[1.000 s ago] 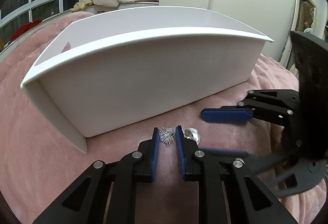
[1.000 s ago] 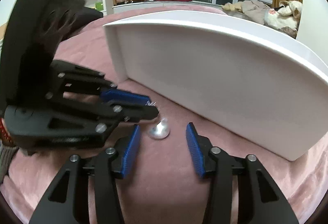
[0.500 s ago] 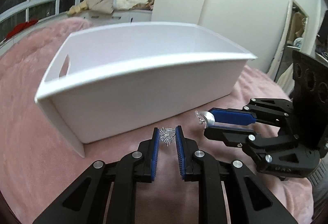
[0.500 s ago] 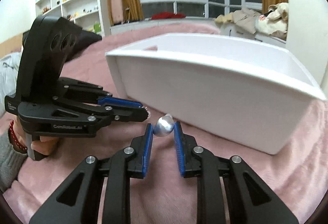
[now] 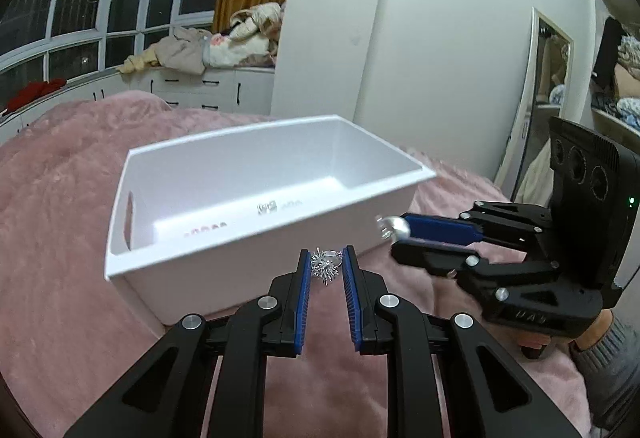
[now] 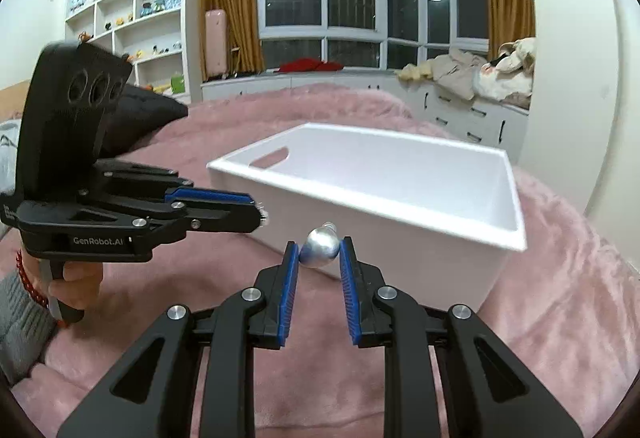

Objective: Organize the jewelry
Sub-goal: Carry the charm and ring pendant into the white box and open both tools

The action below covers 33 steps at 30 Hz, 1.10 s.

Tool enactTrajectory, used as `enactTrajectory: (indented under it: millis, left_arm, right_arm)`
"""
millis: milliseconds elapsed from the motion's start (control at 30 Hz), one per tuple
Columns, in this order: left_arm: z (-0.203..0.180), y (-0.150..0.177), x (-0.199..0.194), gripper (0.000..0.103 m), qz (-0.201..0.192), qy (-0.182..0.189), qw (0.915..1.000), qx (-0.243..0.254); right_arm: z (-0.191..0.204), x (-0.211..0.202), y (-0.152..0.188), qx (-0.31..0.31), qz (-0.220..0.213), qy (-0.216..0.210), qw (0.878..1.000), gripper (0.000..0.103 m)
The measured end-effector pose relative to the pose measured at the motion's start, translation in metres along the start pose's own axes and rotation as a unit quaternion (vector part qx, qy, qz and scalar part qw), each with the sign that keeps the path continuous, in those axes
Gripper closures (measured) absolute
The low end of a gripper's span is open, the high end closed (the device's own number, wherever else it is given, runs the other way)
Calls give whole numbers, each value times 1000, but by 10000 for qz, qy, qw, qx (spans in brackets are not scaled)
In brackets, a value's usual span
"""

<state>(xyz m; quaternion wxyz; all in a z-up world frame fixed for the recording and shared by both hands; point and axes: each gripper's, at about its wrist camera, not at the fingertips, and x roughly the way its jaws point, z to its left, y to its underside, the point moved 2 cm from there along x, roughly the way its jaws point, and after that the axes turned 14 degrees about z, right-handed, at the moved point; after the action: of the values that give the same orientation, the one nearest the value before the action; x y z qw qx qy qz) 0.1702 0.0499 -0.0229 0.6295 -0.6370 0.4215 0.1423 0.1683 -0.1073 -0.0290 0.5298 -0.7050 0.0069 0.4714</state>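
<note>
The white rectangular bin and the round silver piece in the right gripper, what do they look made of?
White rectangular bin: likely smooth matte plastic, with uniform moulded walls and a cut-out handle. Round silver piece in the right gripper: probably polished metal, judging by its bright sheen.

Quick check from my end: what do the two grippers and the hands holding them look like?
Both are matte black linkage frames with silver rivets and ribbed blue pads. The left gripper bears white "GenRobot.AI" lettering and a black housing with three round holes; the right gripper has the same housing plus a green light. Grey knit sleeves; red bead bracelet on the left wrist.
</note>
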Motion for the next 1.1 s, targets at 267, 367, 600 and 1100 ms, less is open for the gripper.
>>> enactTrajectory:
  millis: [267, 367, 600, 1100]
  left_arm:
    - [11, -20, -30, 82, -647, -314, 9973, -146]
    - [15, -33, -37, 82, -810, -405, 9956, -219]
    - [32, -49, -28, 82, -891, -648, 9929, -445]
    - [89, -46, 52, 82, 31, -815, 9922, -942]
  right_arm:
    - [-15, -18, -26, 181, -421, 312, 9985, 81]
    - [-18, -19, -37, 239, -572, 409, 9972, 81]
    - [-30, 5, -61, 458, -504, 532, 9963, 81]
    - [-48, 72, -76, 695, 591, 739, 9931, 81]
